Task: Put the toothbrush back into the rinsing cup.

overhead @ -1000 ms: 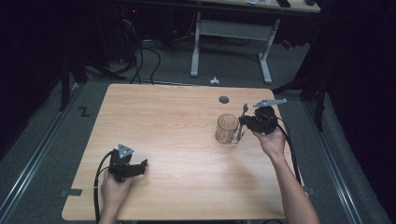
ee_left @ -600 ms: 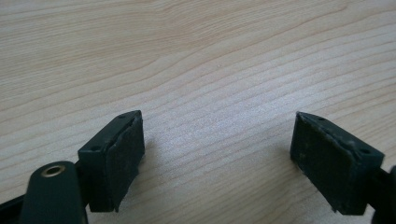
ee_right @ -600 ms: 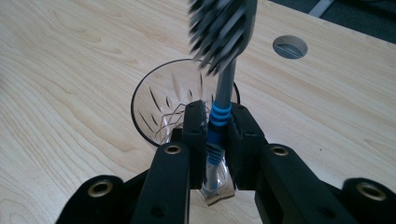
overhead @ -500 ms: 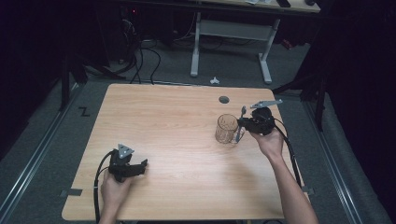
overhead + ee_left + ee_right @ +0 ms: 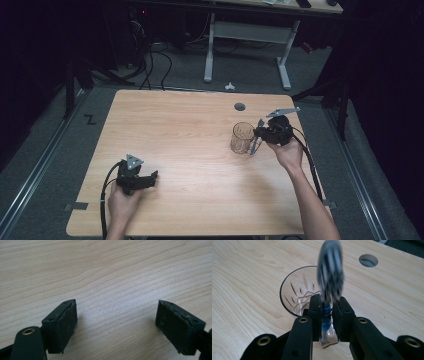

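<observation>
The right gripper (image 5: pixel 327 311) had its fingers clamped on a razor (image 5: pixel 329 282) by its blue-ribbed neck, though they had just eased open a touch; the head blurred above the cut-glass tumbler (image 5: pixel 294 293). Both stood right of centre in the high view, glass (image 5: pixel 242 137) just left of the gripper (image 5: pixel 261 134). The razor looked light, stiff and slick, best gripped at the ribs; the glass fragile. Compared with a second earlier, the razor tilted slightly nearer the glass. The left gripper (image 5: pixel 116 322) gaped empty over the tabletop (image 5: pixel 105 272).
</observation>
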Available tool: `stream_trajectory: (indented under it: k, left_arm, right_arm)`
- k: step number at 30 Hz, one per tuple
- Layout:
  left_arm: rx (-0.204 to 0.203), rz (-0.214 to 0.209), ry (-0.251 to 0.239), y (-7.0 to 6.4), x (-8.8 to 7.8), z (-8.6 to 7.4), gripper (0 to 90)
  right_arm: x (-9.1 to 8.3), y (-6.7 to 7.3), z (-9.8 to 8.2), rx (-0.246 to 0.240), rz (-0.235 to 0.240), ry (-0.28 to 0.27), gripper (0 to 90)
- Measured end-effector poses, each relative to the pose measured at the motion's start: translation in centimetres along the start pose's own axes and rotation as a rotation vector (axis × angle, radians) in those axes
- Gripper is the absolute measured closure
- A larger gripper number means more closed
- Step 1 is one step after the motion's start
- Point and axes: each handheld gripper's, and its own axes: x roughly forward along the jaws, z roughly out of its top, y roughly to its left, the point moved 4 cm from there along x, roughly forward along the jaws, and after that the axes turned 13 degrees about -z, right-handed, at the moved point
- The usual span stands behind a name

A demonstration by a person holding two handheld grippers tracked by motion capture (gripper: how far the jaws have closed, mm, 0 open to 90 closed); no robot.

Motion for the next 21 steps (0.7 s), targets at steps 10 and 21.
stream_trajectory:
  k: [10,21]
  left_arm:
    - [-0.001,0.0,-0.001,-0.01,0.01,0.0,18.2]
    - [-0.001,0.0,-0.001,0.0,0.01,0.0,18.2]
  right_arm:
    - [0.25,-0.06,-0.45,0.008,0.001,0.002,77.7]
    - [-0.4,-0.48,-0.71,0.03,-0.002,-0.025,67.9]
